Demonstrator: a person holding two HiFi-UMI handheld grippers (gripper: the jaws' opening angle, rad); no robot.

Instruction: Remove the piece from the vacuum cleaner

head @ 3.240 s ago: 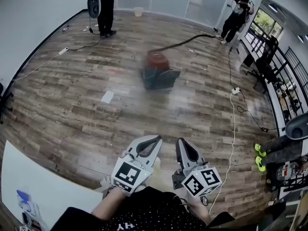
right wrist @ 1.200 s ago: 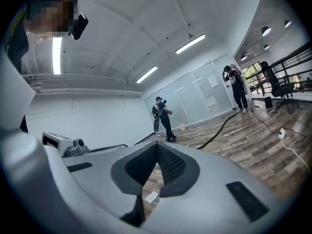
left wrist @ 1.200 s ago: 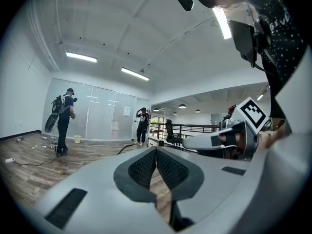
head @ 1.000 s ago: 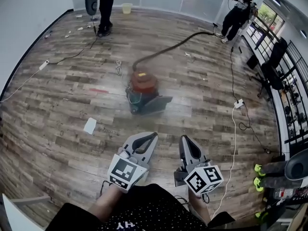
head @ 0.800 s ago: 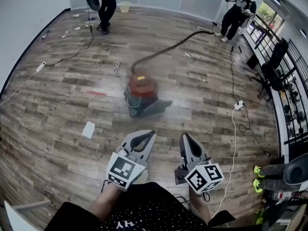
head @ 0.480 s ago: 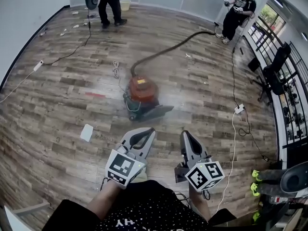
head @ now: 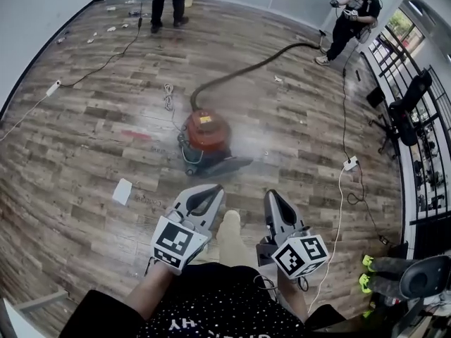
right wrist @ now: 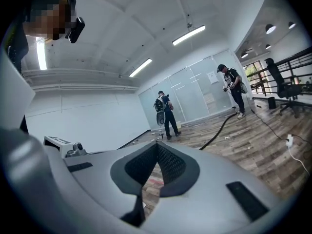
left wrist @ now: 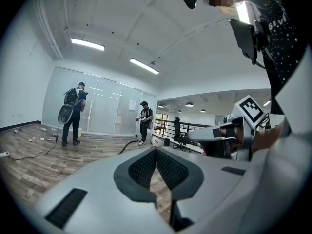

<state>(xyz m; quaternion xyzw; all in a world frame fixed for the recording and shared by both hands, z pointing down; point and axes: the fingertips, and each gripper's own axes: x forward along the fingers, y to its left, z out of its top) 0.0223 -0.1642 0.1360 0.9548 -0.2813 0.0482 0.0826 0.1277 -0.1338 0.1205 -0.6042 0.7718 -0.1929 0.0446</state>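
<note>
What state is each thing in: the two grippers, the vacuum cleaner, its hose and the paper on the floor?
Left gripper: shut, empty.
Right gripper: shut, empty.
Vacuum cleaner: standing on the floor, hose attached, untouched.
Hose: lying along the floor.
Paper: flat on the floor.

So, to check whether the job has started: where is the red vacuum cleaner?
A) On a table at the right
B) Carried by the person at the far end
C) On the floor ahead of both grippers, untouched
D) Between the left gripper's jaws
C: the vacuum cleaner sits on the wooden floor, ahead of the left gripper and the right gripper, whose jaws are shut on nothing.
</note>
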